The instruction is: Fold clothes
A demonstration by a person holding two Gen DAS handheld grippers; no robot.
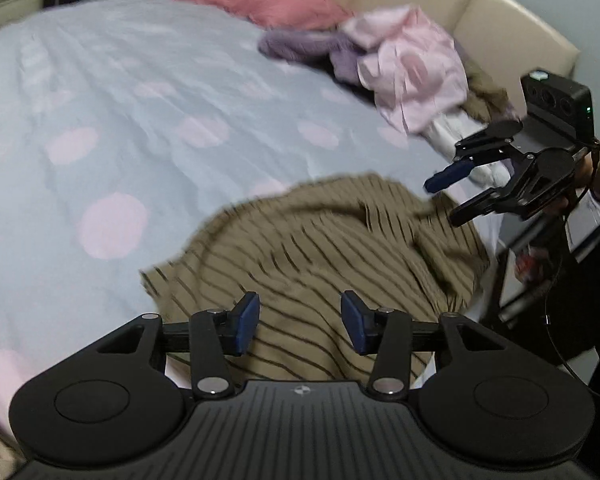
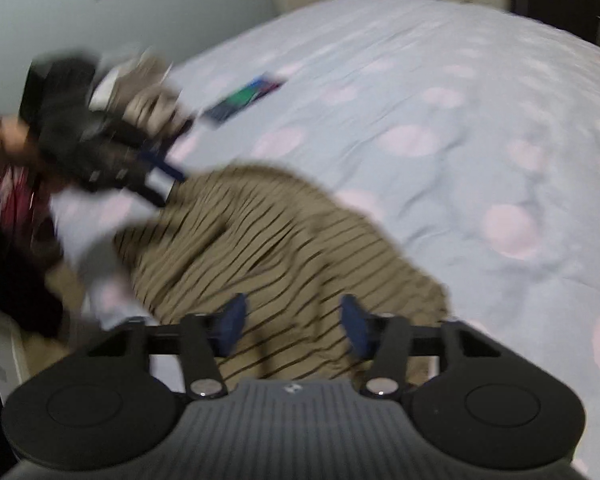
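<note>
While the striped brown garment [image 1: 312,248] lies rumpled on the bed [image 1: 140,120], both the left hand-held gripper [image 1: 300,322] and right hand-held gripper [image 2: 294,322] hover over it, jaws apart, empty; flattening or gripping an edge looks next.

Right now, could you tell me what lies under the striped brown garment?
The striped brown garment lies crumpled on the blue bedspread with pink dots, which shows all around it. Whatever is beneath its folds is covered and cannot be seen.

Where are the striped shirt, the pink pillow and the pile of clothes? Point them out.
striped shirt [image 1: 308,248], left wrist view, middle of the cloth.
pink pillow [image 1: 268,0], left wrist view, its top face.
pile of clothes [image 1: 412,76], left wrist view, the pale pink garment on top.
</note>
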